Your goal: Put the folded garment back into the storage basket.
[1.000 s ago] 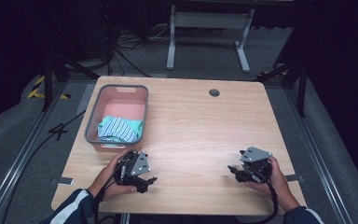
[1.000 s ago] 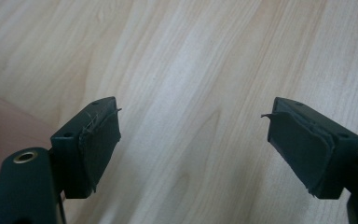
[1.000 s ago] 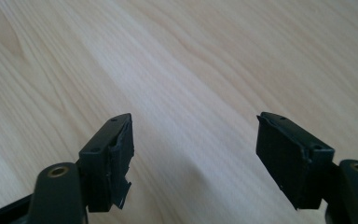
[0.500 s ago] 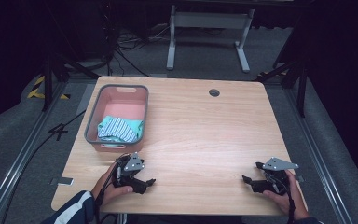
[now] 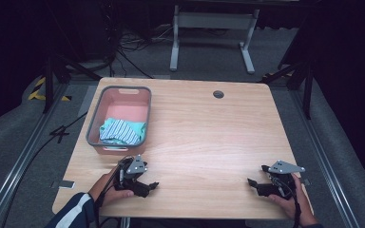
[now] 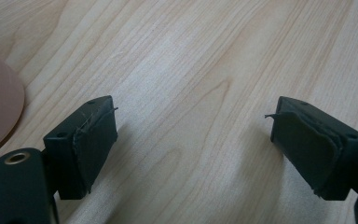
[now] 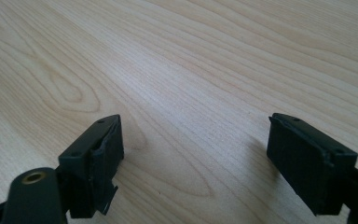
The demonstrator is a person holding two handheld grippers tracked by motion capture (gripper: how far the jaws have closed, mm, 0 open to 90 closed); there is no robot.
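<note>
Striped cloth (image 5: 122,131) is lying bunched in the pink basket (image 5: 93,124) at the bench's (image 5: 209,137) left. Left tool (image 5: 148,185) is resting just beside the basket, jaws spread wide and empty. Right tool (image 5: 255,183) is sitting well apart, likewise agape. Likely next: reaching over the rim, pinching a raised fold.

The left hand-held gripper (image 5: 145,183) and the right hand-held gripper (image 5: 259,183) sit low at the near edge, jaws spread wide.
</note>
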